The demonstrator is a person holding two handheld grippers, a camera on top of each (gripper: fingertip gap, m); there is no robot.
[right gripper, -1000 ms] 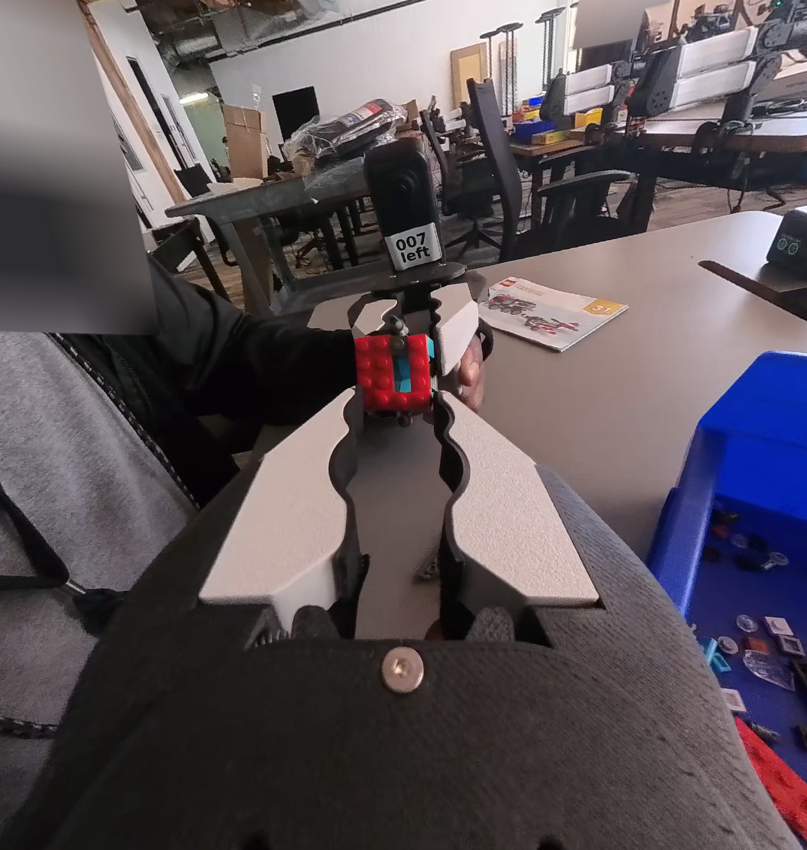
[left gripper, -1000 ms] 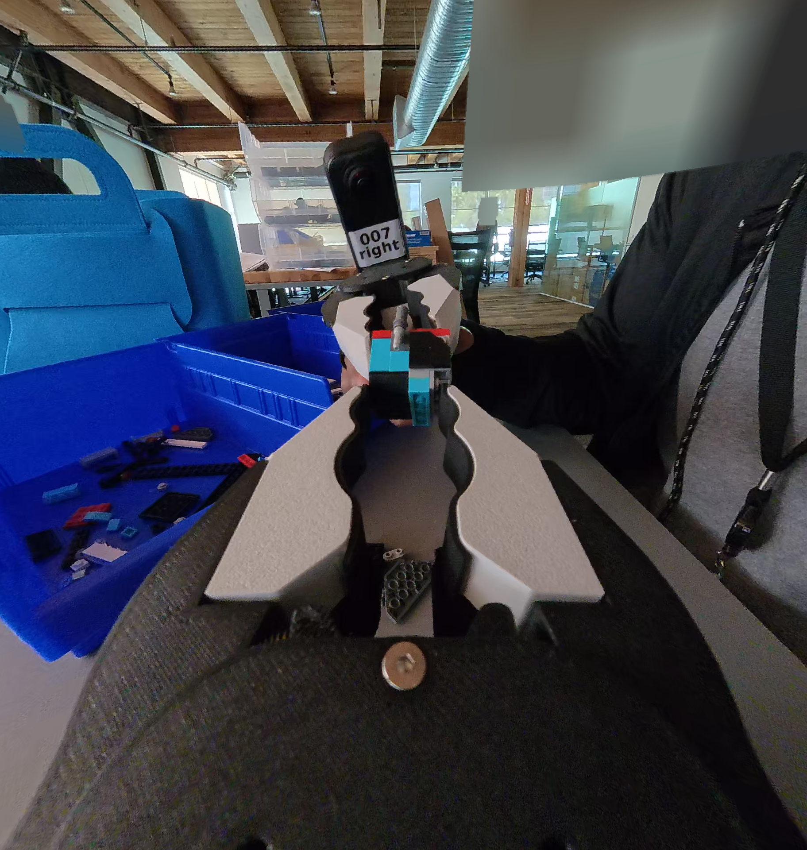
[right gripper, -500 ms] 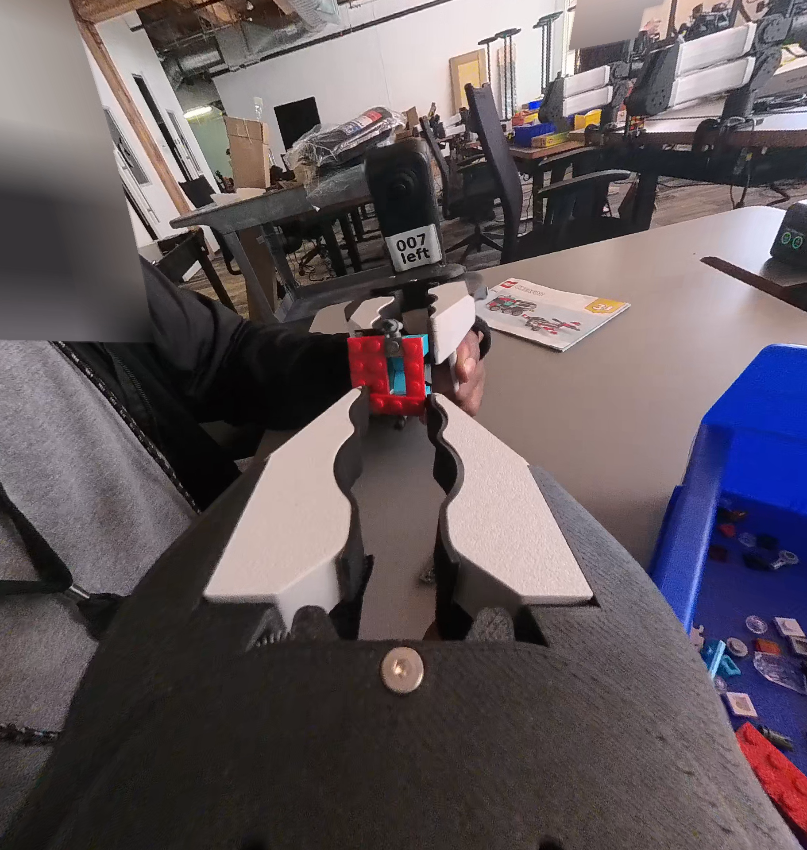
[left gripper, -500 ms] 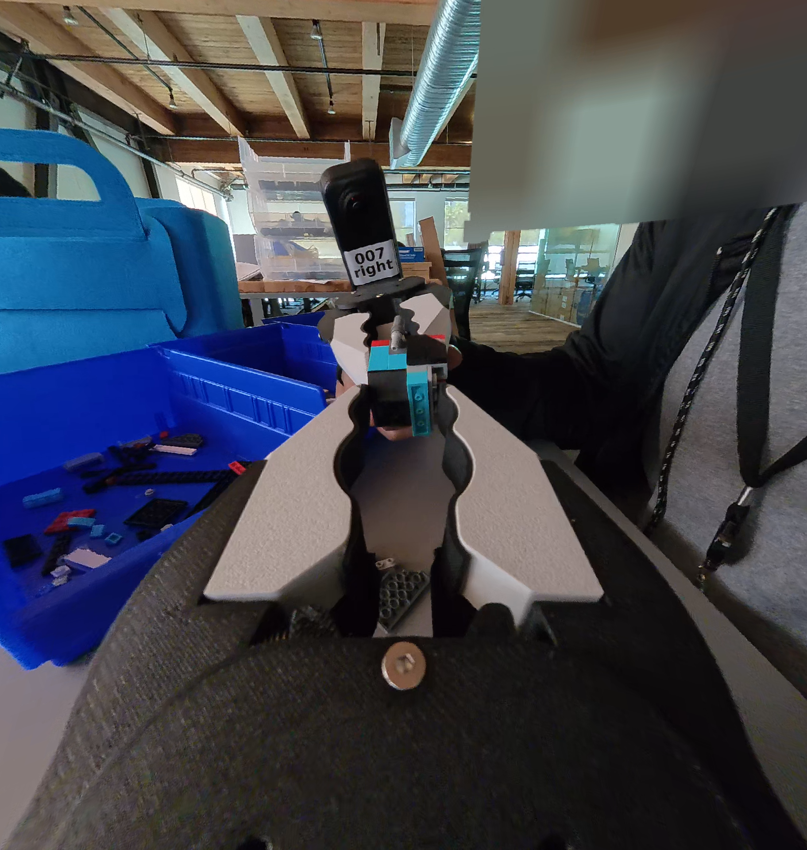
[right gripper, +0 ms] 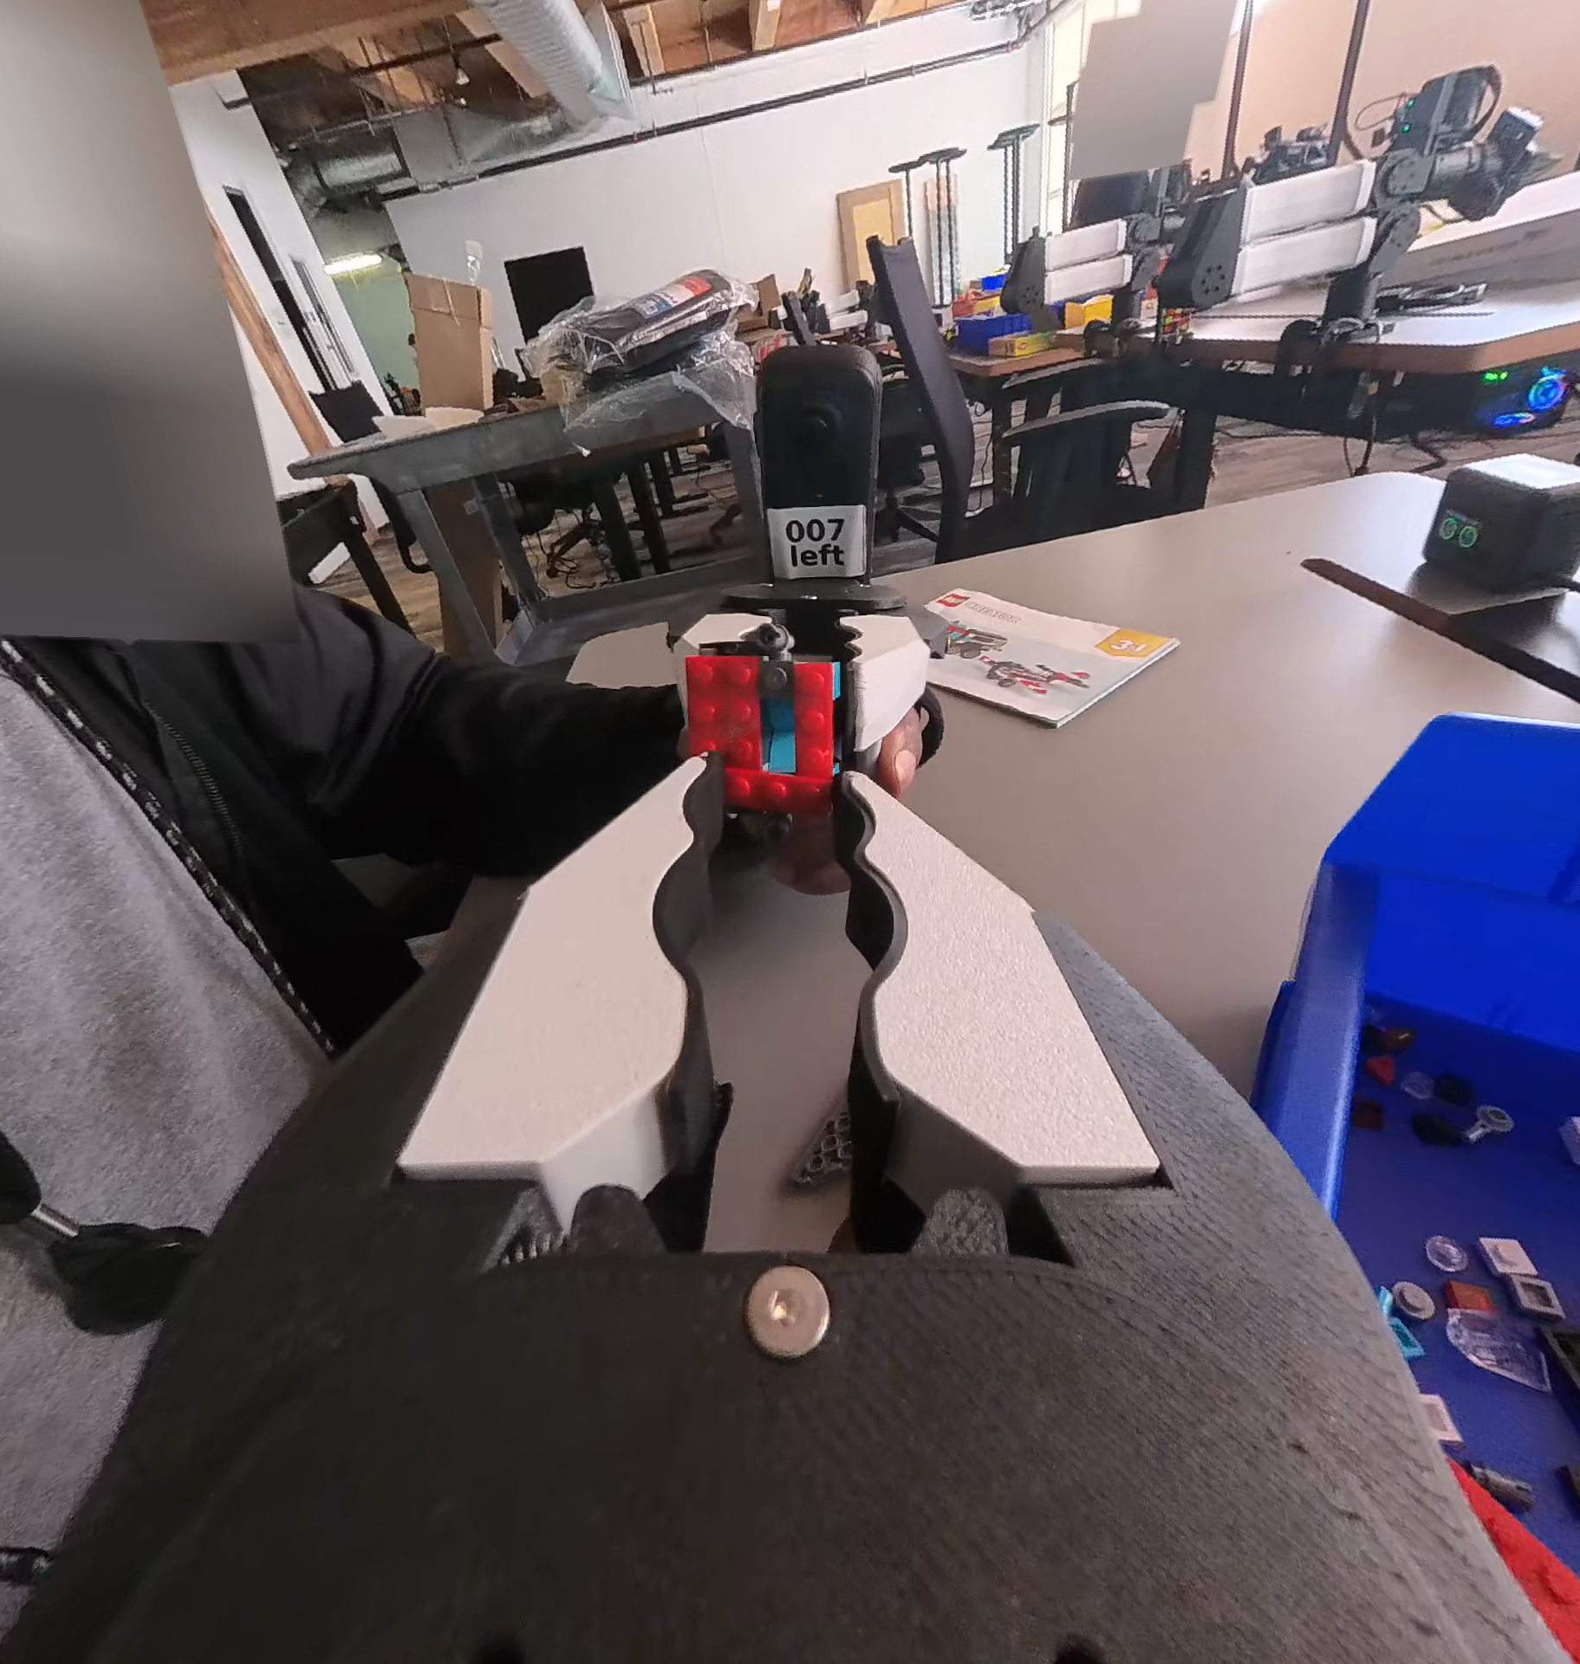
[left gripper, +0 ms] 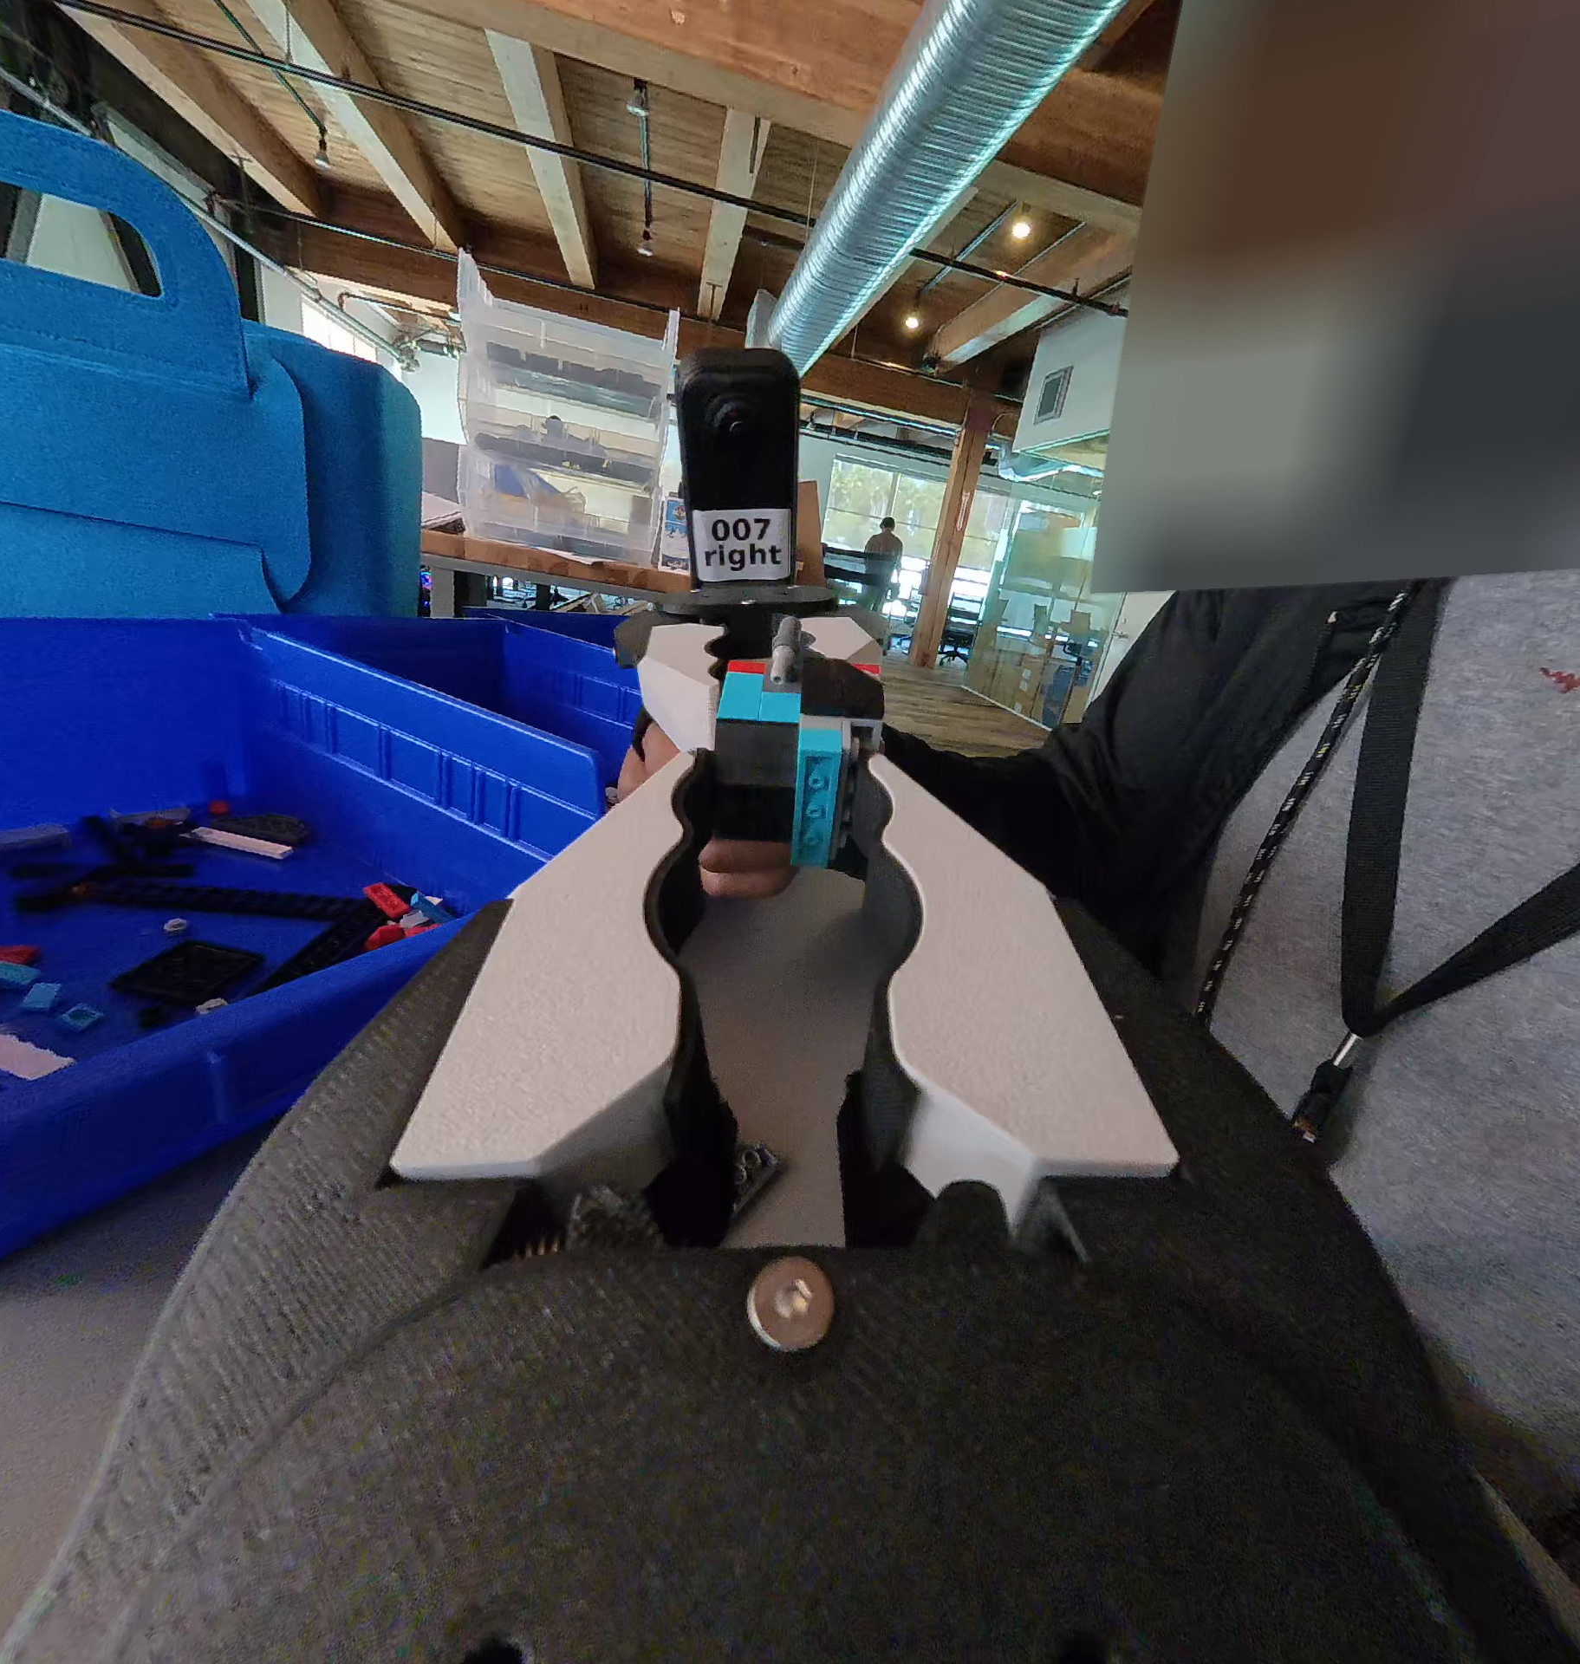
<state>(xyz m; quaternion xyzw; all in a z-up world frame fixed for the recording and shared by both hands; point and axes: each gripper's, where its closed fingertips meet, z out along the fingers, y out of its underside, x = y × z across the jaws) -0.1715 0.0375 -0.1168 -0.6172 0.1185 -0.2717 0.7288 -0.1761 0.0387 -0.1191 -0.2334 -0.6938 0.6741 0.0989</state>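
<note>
My left gripper [left gripper: 775, 792] and right gripper [right gripper: 772, 792] both clamp narrowed jaws on one brick assembly [left gripper: 781, 774] beside a blue bin [left gripper: 336, 774].

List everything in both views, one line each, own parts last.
Brick assembly: one, red, teal and black, held up between the two claws.
Storage bin: one, blue, on the table beside the claws, holding loose bricks.
Loose bricks: many, mostly black, some red, teal and white, on the bin floor.
Instruction booklet: one, white, flat on the table.
Table: one, grey.
Grey box: one, with green lights, at the far table edge.
Felt case: one, light blue, behind the bin.
Left claw: shut on the assembly.
Right claw: shut on the same assembly.
</note>
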